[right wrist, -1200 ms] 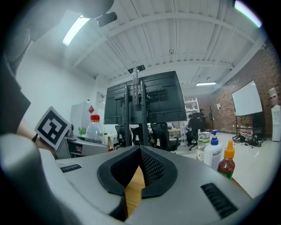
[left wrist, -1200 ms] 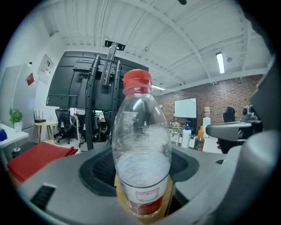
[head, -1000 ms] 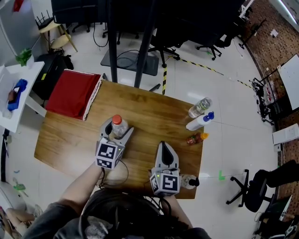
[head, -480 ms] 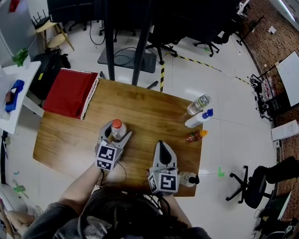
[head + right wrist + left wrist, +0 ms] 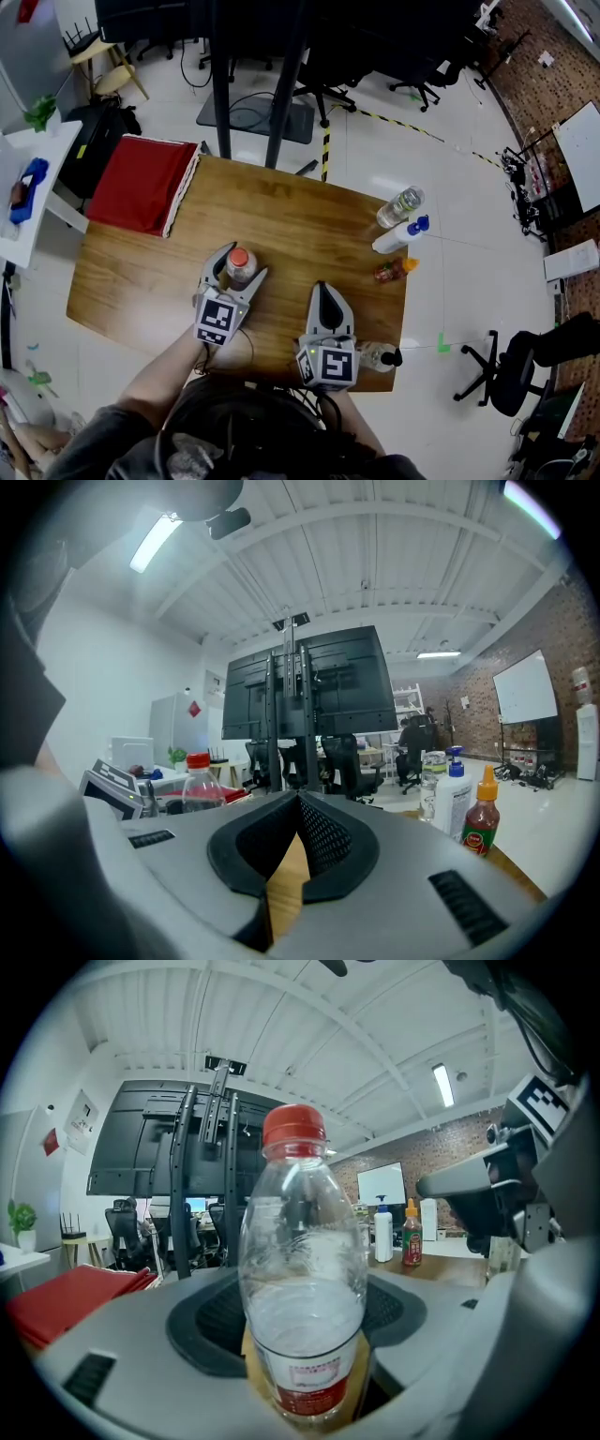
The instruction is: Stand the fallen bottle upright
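Grips the clear red-capped bottle (image 5: 302, 1269) upright in the left claw (image 5: 241, 265), jaws spread wide and pressed on the lower body from both sides, over the middle of the wooden bench (image 5: 309, 220). Holds the right claw (image 5: 322, 291) closed tip to tip on nothing, level, near the bench's front edge. Cannot tell from any view whether the base sits flat on the wood. Judged nearly done, with only the set-down and release left. Could topple if let go while tilted or short of the surface: looks empty, tall and narrow, so probably light and easy to knock. Could also be dragged over by one pad sticking as the jaws part, or clipped by a jaw on a skewed pull-back. Stands well apart from the white blue-topped bottle (image 5: 398, 240) at the right edge, so little danger there.
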A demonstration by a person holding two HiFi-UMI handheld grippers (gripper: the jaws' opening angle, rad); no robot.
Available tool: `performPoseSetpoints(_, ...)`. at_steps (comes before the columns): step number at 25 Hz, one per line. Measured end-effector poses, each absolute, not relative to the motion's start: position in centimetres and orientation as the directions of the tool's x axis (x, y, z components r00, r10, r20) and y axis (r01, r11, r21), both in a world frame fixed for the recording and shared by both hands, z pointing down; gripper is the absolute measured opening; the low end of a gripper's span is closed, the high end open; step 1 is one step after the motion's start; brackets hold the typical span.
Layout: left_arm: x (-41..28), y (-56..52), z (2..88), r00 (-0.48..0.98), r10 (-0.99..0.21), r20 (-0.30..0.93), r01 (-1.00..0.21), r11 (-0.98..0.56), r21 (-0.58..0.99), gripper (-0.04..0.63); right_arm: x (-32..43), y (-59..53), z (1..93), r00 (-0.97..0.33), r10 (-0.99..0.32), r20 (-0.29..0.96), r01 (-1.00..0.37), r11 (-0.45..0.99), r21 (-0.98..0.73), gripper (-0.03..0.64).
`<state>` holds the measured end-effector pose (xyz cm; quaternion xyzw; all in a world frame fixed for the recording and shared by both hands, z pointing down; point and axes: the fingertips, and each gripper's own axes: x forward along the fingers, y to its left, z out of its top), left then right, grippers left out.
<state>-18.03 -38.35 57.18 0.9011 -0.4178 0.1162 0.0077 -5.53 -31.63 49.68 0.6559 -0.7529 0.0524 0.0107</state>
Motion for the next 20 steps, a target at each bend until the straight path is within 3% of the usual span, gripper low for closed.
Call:
performPoseSetpoints(9, -17.89, -38.03, 57.29, 0.614, -0.759, 0.216, -0.761, -0.642, -0.092, 0.370, -6.08, -31.34, 50.20, -0.142, -0.982, 0.124, -0.988, 0.134, -0.071, 0.006)
performPoseSetpoints(20, -17.62, -37.46, 57.54, 0.635, -0.738, 0.227, -0.748, -0.661, -0.059, 0.468, -6.35, -31.64, 49.86, -0.158, -0.983, 0.094, -0.987, 0.153, -0.057, 0.006)
